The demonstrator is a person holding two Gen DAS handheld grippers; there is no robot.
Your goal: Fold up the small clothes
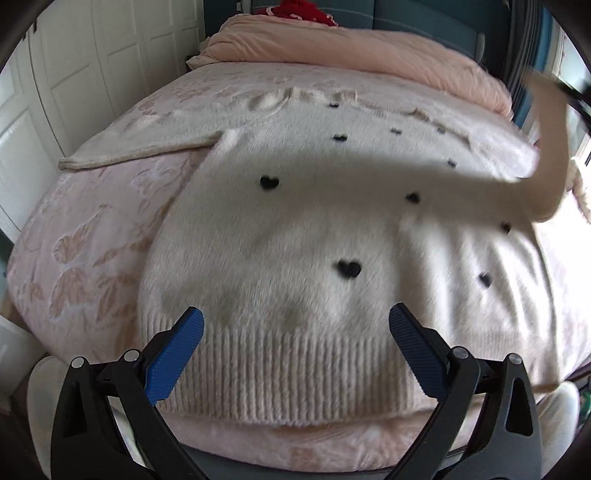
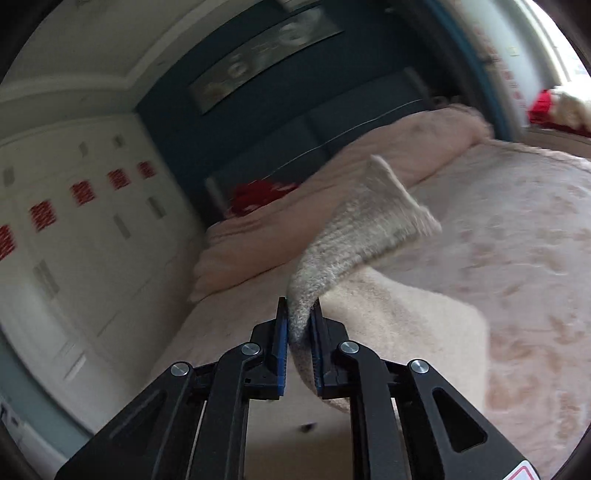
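A pale pink floral-embossed bedspread (image 1: 85, 258) covers the bed. Beyond it lies a rumpled peach duvet (image 1: 369, 51), a red cloth (image 1: 306, 11) behind that. White panelled wardrobe doors (image 1: 92, 62) stand left of the bedspread.

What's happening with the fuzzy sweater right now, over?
Right gripper shut on sleeve, lifted. Left gripper open above the hem, empty. Sweater flat on the bed. Nothing in the way.

Home bedroom, pink-covered bed (image 1: 92, 236), blue padded headboard (image 2: 280, 122), white panelled wardrobe doors (image 1: 74, 74)

Sweater (image 1: 295, 229) flat on bed (image 1: 92, 240) — duvet (image 1: 369, 48) behind.
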